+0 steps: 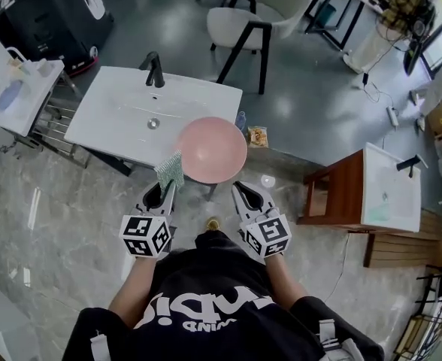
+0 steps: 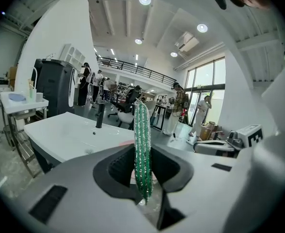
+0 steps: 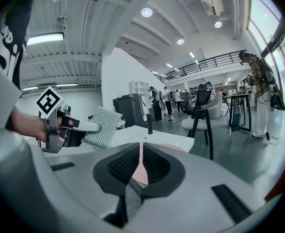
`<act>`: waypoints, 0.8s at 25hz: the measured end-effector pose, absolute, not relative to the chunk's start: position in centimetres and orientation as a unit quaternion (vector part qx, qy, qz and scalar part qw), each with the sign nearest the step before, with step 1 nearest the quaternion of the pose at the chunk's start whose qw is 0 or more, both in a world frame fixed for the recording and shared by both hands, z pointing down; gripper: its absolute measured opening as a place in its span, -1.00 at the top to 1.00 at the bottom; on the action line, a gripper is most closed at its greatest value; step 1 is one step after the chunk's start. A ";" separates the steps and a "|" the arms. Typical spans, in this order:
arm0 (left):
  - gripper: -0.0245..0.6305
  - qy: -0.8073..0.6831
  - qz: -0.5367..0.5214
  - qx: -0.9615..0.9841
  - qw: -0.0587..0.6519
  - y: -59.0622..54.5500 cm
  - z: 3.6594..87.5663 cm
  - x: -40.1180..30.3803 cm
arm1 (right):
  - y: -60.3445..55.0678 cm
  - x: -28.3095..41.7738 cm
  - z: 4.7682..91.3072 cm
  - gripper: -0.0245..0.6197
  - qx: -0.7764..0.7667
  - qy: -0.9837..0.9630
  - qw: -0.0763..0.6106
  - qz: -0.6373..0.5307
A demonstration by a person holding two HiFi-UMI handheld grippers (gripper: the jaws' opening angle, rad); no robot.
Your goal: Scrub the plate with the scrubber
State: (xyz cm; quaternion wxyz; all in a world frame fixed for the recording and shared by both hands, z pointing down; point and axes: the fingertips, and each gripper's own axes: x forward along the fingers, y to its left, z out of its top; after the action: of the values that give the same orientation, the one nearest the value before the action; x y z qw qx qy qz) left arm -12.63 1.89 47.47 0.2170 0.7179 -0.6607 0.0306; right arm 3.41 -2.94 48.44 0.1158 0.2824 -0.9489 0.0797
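Note:
A round pink plate (image 1: 211, 149) hangs over the front right corner of the white sink (image 1: 123, 115). My right gripper (image 1: 240, 189) is shut on the plate's near rim; in the right gripper view the plate (image 3: 141, 168) shows edge-on between the closed jaws (image 3: 140, 173). My left gripper (image 1: 166, 191) is shut on a green scrubber (image 1: 170, 170), which stands upright between its jaws (image 2: 143, 178) as a thin green strip (image 2: 142, 144). The scrubber sits at the plate's left rim; whether they touch, I cannot tell. From the right gripper view the scrubber (image 3: 102, 127) looks silvery.
A black faucet (image 1: 155, 69) stands at the sink's back edge, with a drain in the basin. A white trolley (image 1: 22, 96) is at the left and a black machine (image 1: 48, 10) behind it. A chair (image 1: 240, 22) stands beyond the sink. A second sink on a wooden stand (image 1: 390, 190) is at the right.

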 end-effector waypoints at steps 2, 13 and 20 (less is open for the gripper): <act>0.64 -0.667 0.028 0.711 0.221 0.9 47.6 -13.1 | -4.5 3.2 49.1 0.86 0.278 -0.949 0.119 0.090; 0.64 -0.661 0.022 0.712 0.237 -2.2 47.2 -16.1 | -8.5 1.1 52.5 0.72 0.281 -0.932 0.177 0.144; 0.64 -0.643 0.028 0.723 0.250 -4.1 48.3 -17.4 | -11.1 1.3 54.3 0.44 0.320 -0.911 0.193 0.173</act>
State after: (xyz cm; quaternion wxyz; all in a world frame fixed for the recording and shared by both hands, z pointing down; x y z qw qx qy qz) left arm -17.42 -4.10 48.31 0.2500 0.7232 -0.6432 0.0285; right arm 1.32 -11.15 54.28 0.1926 0.3199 -0.9114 0.1730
